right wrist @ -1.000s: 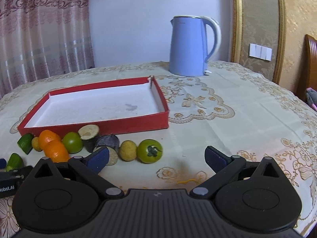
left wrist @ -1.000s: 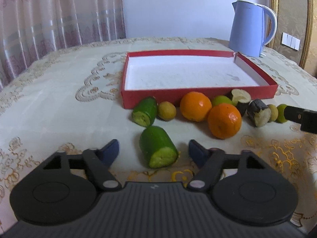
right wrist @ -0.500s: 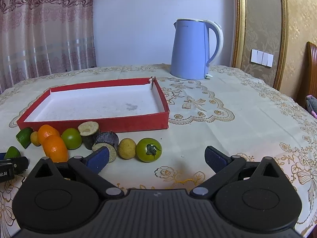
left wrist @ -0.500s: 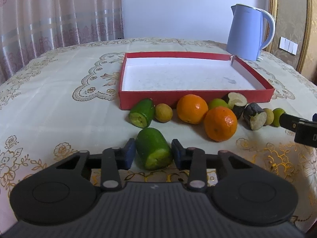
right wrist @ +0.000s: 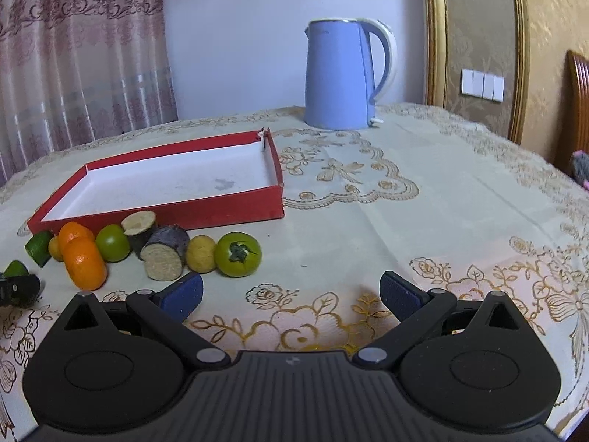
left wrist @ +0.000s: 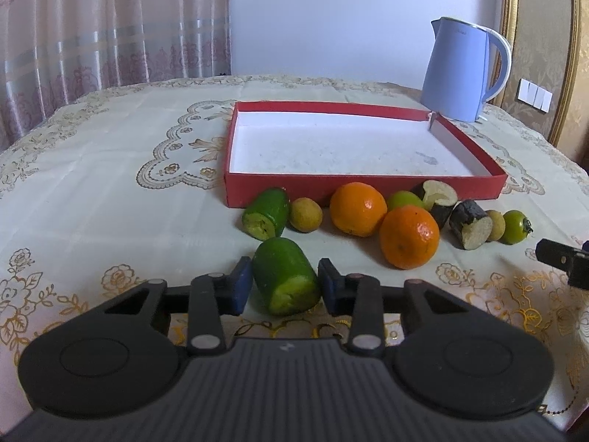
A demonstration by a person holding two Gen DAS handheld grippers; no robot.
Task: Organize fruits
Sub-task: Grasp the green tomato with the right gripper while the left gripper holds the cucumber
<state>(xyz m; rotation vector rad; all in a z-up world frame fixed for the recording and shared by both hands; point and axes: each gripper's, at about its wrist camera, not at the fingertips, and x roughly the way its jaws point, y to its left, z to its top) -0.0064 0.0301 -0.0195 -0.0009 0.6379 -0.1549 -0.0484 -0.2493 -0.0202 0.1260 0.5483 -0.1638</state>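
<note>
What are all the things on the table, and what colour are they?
Tray: one, red outside, white inside, nothing in it, mid-table.
Kettle: one, light blue, behind the tray.
Oranges: two, orange, in front of the tray.
Green cut pieces: two; one by the tray's corner, one between the left fingers.
Green round fruits: two, in the row.
Yellowish small fruits: three, in the row.
Dark cut pieces: two, pale cut faces.
Tablecloth: cream, gold embroidery.
Left gripper: shut on a green piece.
Right gripper: open, holding nothing.

A home dining room — lace tablecloth (right wrist: pixel 386 191), blue kettle (right wrist: pixel 346 73), patterned curtains (left wrist: pixel 110 25), gilt-trimmed wallpaper.
</note>
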